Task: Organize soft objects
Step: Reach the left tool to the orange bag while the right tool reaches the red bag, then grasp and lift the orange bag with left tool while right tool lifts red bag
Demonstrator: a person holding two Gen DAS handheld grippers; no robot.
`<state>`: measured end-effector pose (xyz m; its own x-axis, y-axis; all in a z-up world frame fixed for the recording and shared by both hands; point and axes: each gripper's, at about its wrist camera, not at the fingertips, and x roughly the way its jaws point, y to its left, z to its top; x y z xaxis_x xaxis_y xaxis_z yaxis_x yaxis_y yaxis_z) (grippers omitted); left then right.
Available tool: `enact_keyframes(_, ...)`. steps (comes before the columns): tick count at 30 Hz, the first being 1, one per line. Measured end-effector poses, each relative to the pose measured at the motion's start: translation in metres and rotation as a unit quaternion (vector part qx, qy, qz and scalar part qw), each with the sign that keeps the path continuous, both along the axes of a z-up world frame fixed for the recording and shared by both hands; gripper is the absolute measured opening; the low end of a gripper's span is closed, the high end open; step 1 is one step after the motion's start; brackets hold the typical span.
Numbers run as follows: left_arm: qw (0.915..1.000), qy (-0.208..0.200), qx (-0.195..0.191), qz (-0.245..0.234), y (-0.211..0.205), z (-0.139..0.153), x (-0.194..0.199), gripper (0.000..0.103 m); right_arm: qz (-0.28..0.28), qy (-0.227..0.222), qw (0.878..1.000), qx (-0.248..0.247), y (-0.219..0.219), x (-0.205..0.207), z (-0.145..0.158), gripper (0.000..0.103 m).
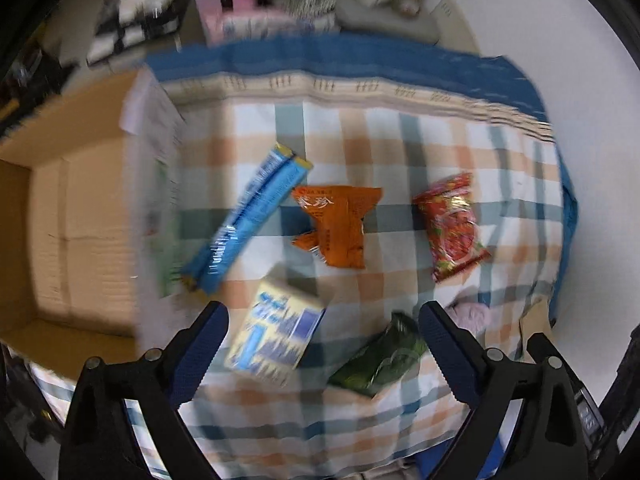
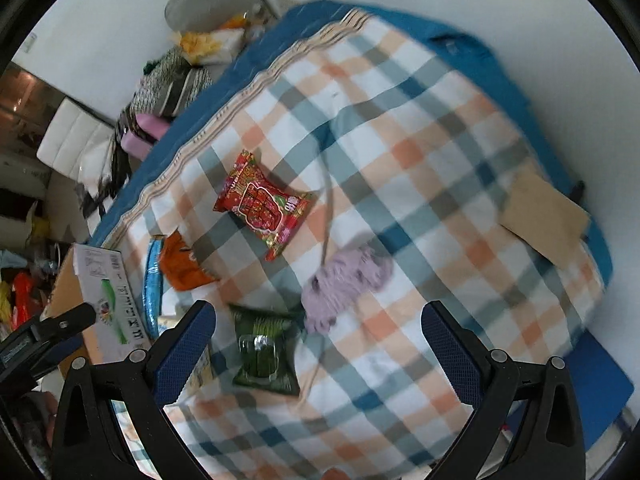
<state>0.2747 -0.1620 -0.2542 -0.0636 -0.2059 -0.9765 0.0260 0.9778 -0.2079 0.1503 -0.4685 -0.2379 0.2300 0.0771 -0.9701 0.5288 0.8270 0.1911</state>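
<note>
On the checked cloth lie a blue snack pack (image 1: pixel 248 220), an orange packet (image 1: pixel 340 226), a red packet (image 1: pixel 454 224), a pale yellow and blue box (image 1: pixel 274 340), a green packet (image 1: pixel 380 356) and a lilac knitted piece (image 1: pixel 472 314). My left gripper (image 1: pixel 322 320) is open and empty above the yellow box and green packet. In the right wrist view my right gripper (image 2: pixel 318 324) is open and empty above the green packet (image 2: pixel 266 350) and the lilac piece (image 2: pixel 346 280); the red packet (image 2: pixel 262 204) and orange packet (image 2: pixel 182 266) lie beyond.
An open cardboard box (image 1: pixel 68 224) stands at the table's left side; it also shows in the right wrist view (image 2: pixel 102 300). A flat cardboard piece (image 2: pixel 544 216) lies at the right edge. Clutter and bags (image 1: pixel 256 4) stand behind the table.
</note>
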Motion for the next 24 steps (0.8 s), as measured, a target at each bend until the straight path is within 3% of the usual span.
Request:
enact_keyframes(4,0.9978,0.057,-0.023,0.026,-0.013,-0.052,0.022,0.091,0.051,0.017,0.999,-0.002,0.010,0.049,-0.033,0.103)
enact_keyframes(8,0.9954,0.083,-0.034,0.033,-0.024,-0.086,0.033,0.087,0.103,0.050,0.993,0.002,0.023,0.089,-0.070,0.103)
enact_keyframes(10,0.9954,0.087,-0.028,0.030,-0.031,-0.098,0.037,0.076,0.132,0.064,0.989,-0.010,0.029,0.108,-0.088,0.103)
enact_keyframes(12,0.9955,0.093,-0.005,0.021,-0.038,-0.111,0.041,0.055,0.151,0.072,0.986,-0.020,0.035,0.119,-0.099,0.103)
enact_keyframes(13,0.9956,0.092,0.005,0.017,-0.039,-0.114,0.041,0.050,0.161,0.076,0.984,-0.028,0.039,0.124,-0.105,0.103)
enact_keyframes(20,0.9956,0.090,0.012,0.025,-0.041,-0.122,0.038,0.049,0.214,0.105,0.970,-0.051,0.069,0.155,-0.141,0.102)
enact_keyframes(24,0.9960,0.084,0.015,0.027,-0.048,-0.123,0.036,0.049,0.177,0.136,0.973,-0.062,0.067,0.164,-0.158,0.077)
